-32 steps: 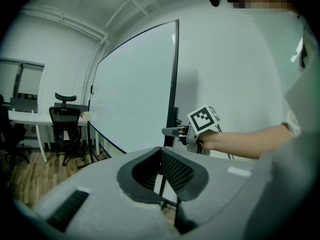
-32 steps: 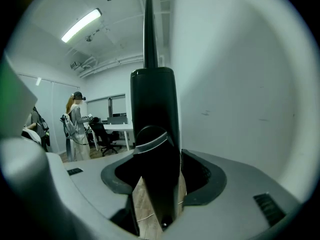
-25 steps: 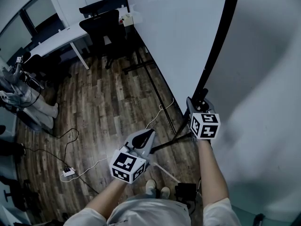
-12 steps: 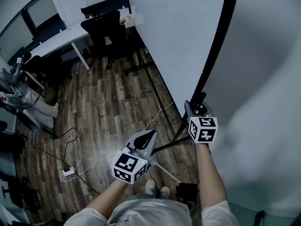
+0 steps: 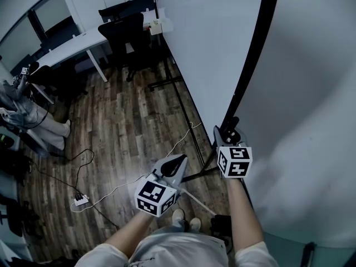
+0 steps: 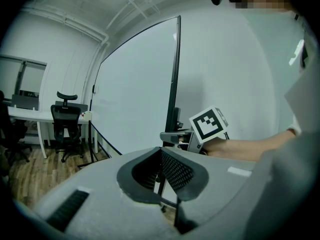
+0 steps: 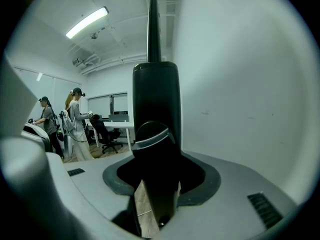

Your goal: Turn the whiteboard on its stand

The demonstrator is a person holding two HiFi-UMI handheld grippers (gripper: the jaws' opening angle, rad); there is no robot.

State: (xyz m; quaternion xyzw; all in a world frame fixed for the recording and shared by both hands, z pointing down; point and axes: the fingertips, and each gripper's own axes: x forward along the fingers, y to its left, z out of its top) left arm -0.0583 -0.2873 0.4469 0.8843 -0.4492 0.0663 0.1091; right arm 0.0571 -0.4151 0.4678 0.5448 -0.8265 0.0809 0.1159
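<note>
The whiteboard stands upright on its black stand; its black side frame runs down toward me. My right gripper is shut on the lower part of that frame. In the right gripper view the black frame post with a rounded knob fills the gap between the jaws. My left gripper hovers left of the frame, shut and holding nothing. The left gripper view shows its jaws together, with the board and my right gripper ahead.
A white wall lies close on the right. A white desk and black office chairs stand at the back left. Cables and a power strip lie on the wooden floor. People stand at the left.
My right gripper has slid down and toward me along the black frame, which shifted slightly left. The left gripper has barely moved.
</note>
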